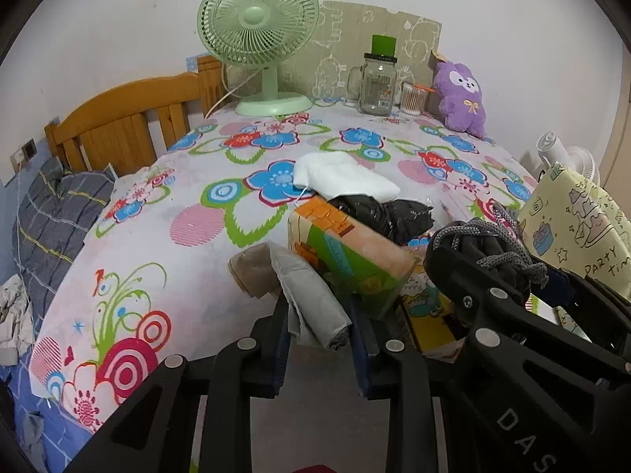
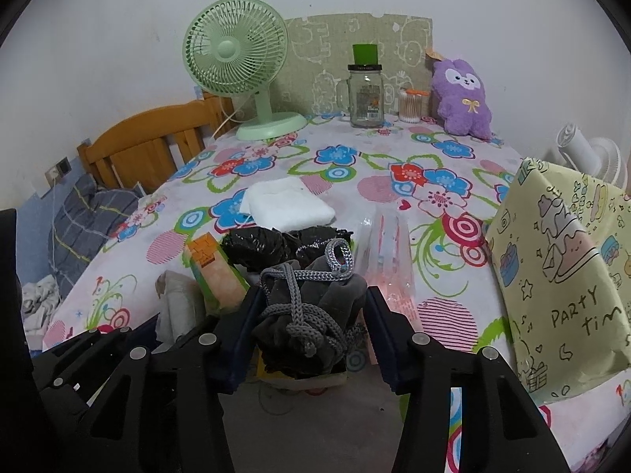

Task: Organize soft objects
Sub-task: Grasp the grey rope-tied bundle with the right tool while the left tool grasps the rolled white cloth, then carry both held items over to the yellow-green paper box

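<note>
My left gripper (image 1: 319,315) is shut on a folded grey cloth (image 1: 311,295) near the table's front edge. My right gripper (image 2: 311,307) is shut on a dark grey bundle tied with a grey cord (image 2: 307,307); the bundle also shows in the left wrist view (image 1: 489,248). A white folded towel (image 1: 343,175) (image 2: 288,203) lies mid-table. A crumpled black plastic bag (image 1: 386,213) (image 2: 276,246) lies just in front of it. A colourful tissue pack (image 1: 351,252) (image 2: 215,272) sits between the grippers. A purple plush toy (image 1: 461,98) (image 2: 461,98) stands at the back right.
A green fan (image 1: 260,39), a glass jar (image 1: 376,86) and a cotton-swab cup (image 1: 414,98) stand at the back. A yellow "Party time" gift bag (image 2: 560,260) stands at the right. A clear plastic packet (image 2: 386,252) lies mid-table. A wooden bed (image 1: 118,122) is at the left.
</note>
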{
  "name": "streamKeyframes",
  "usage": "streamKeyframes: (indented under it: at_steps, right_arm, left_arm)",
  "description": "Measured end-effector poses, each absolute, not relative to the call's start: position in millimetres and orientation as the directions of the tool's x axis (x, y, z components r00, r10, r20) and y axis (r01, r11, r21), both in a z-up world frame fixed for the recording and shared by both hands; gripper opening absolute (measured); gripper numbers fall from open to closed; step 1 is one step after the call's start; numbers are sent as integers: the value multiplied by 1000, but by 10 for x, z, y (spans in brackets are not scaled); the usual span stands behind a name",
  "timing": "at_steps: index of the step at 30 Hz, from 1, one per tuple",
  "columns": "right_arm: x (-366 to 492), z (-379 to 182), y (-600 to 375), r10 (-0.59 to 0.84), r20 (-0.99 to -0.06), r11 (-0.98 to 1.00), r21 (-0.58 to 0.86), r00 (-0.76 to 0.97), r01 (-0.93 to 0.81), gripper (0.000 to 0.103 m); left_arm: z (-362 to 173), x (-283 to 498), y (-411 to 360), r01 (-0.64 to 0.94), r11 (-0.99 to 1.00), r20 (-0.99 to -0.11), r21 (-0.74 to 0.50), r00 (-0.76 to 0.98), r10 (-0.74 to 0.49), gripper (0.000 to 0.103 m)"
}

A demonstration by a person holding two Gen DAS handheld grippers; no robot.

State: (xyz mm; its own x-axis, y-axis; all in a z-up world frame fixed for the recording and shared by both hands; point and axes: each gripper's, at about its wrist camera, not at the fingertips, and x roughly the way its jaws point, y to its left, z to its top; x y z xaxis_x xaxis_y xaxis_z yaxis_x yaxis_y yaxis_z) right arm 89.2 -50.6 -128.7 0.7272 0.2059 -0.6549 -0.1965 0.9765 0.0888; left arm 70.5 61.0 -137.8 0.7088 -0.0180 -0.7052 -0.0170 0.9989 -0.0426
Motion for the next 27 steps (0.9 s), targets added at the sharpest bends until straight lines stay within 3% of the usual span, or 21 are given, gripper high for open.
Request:
streamKeyframes:
  at_steps: [27]
  right_arm:
    - [793, -489, -784, 196, -575, 980, 81, 794, -183, 54]
  left_arm:
    - [-612, 659, 292, 5, 1000, -606, -26, 795, -20, 27]
